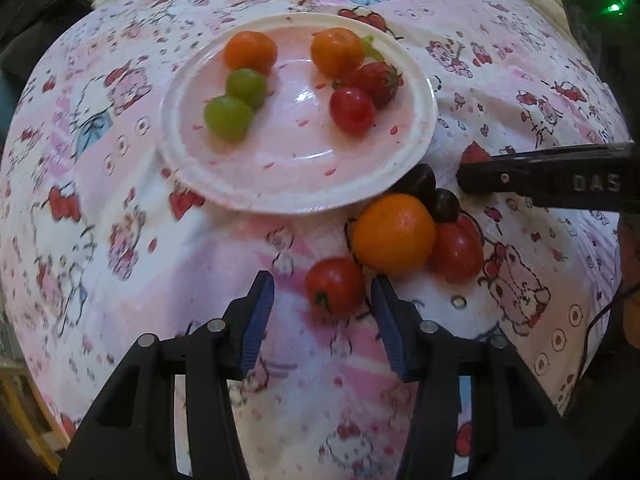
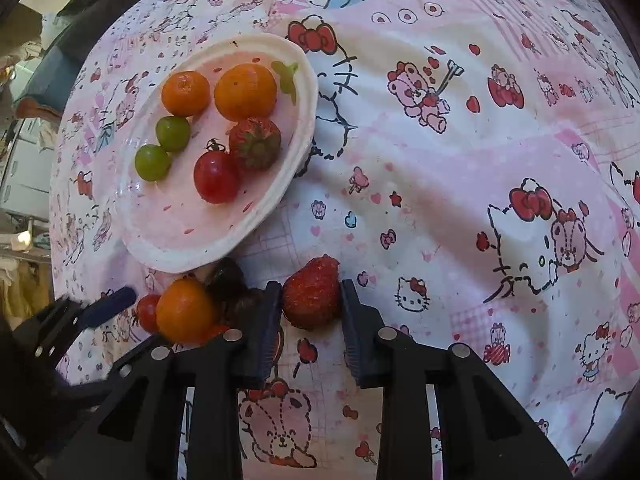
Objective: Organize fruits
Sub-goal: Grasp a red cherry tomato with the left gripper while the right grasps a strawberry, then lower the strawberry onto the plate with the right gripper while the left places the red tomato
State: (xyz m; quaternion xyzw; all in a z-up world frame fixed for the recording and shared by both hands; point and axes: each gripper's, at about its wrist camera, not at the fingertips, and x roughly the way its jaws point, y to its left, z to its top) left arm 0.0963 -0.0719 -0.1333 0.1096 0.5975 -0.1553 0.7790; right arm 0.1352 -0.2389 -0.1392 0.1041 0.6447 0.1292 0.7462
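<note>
Currently, your right gripper (image 2: 311, 300) pinches a strawberry (image 2: 311, 296) on the cloth (image 2: 460, 128), at five o'clock of the plate (image 2: 308, 92). Your left gripper (image 1: 322, 300) stands spread, pads clear of a cherry tomato (image 1: 335, 286).

We see our right hand-held gripper (image 2: 311, 300) closed on a strawberry (image 2: 311, 297), both pads pressing its sides, on the cartoon-print cloth (image 2: 460, 152). Just left lie an orange (image 2: 186, 310) and dark grapes (image 2: 230, 284) below the white plate (image 2: 168, 258).
</note>
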